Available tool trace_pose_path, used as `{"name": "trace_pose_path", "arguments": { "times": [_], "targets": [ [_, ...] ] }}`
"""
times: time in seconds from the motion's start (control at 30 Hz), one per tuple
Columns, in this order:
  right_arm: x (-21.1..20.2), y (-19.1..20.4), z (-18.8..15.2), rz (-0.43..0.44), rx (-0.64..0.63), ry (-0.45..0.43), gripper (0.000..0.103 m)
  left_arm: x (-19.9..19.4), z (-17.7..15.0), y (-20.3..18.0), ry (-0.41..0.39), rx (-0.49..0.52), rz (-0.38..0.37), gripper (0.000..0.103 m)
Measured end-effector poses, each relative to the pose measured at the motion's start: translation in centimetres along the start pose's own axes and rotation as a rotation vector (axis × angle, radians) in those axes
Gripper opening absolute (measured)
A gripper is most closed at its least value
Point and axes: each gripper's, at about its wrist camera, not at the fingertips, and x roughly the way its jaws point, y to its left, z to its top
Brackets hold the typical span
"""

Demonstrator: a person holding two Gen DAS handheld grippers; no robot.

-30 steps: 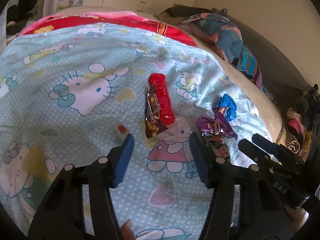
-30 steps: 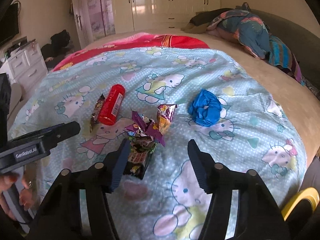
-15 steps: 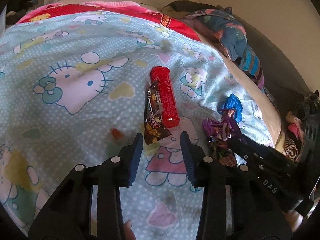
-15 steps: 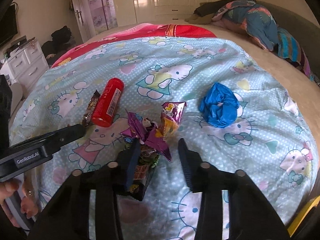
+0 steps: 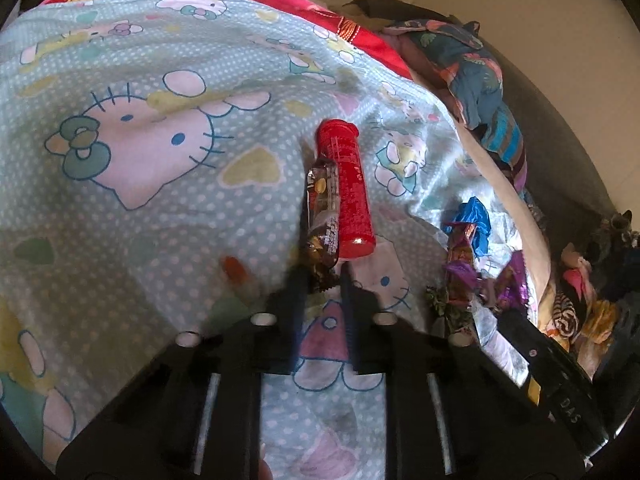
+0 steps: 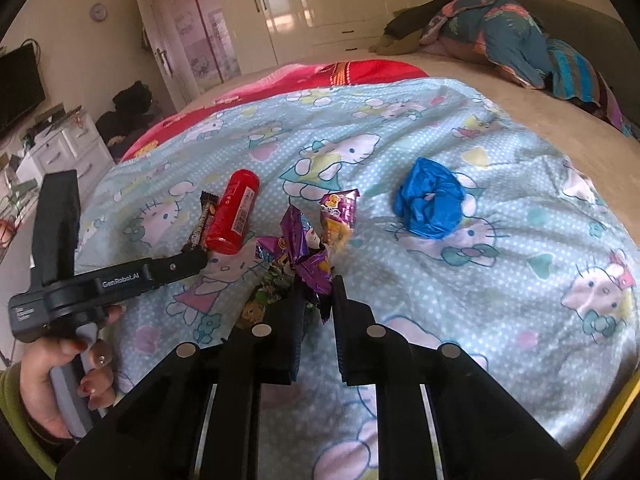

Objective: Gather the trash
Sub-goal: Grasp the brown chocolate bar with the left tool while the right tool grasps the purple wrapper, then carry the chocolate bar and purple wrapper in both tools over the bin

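The left gripper (image 5: 324, 280) is closed on the near end of the brown wrapper (image 5: 322, 208), whose long axis is pointed up the frame beside the red tube (image 5: 348, 188), while the closing right gripper (image 6: 316, 292) is clamped on the purple wrapper (image 6: 304, 252) at centre.

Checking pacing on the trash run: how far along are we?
Done: nothing looks collected; all the trash lies on the bedspread. In hand: the left tool is shut on the brown wrapper at its near end; the right tool is closing its jaws on the purple wrapper. Left: red tube, blue bag, yellow-purple packet, green wrapper.
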Motion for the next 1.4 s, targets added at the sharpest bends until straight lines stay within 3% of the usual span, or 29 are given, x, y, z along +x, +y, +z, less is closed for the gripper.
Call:
{"name": "trace_pose_path", "arguments": {
  "times": [0.37,0.7,0.97,1.4],
  "targets": [
    [-3.1,-1.0,-2.2,-0.025,0.082,-0.046,0.014,-1.7,-1.0,0.1,-0.016,0.018,-0.023,0.002],
    [-5.1,-0.8,-3.1,-0.029,0.08,-0.065,0.014,-4.4,-0.9,-1.1,-0.059,0.08,-0.041,0.002],
    [-6.9,-0.9,-3.3,-0.042,0.082,-0.093,0.014,-6.3,-1.3,-4.7,-0.086,0.17,-0.097,0.002],
    [-11.2,-3.7,-4.8,-0.109,0.149,-0.137,0.014,-7.6,-3.7,-10.2,-0.063,0.301,-0.19,0.002]
  ]
}}
